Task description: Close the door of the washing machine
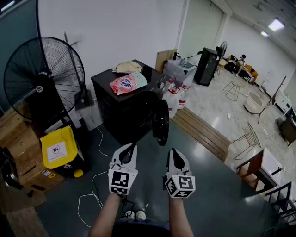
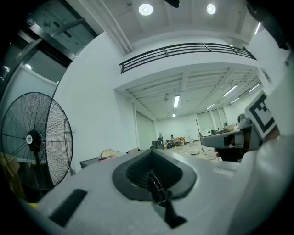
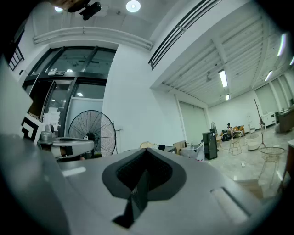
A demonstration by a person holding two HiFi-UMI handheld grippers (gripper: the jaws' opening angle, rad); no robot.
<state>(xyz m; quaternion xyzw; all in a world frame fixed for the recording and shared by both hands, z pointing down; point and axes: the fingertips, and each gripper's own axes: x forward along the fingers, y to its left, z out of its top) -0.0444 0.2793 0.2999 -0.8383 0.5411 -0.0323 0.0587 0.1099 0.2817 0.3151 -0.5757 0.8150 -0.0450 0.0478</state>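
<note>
White left gripper [image 1: 129, 148] and right gripper [image 1: 175, 152], each with a black-and-white marker cube [image 1: 123, 181]

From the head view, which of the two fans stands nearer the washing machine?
The large black fan at left, beside the washing machine; the smaller fan stands far back by the black cabinet.

Ceiling lamps [image 2: 145, 8] lit the white room evenly. The floor [image 1: 217, 115] showed glare. Both gripper views bulged, with dark corners and blurred foregrounds.

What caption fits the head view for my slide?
Left gripper and right gripper, jaws shut, held level before the washer, its door open.
</note>
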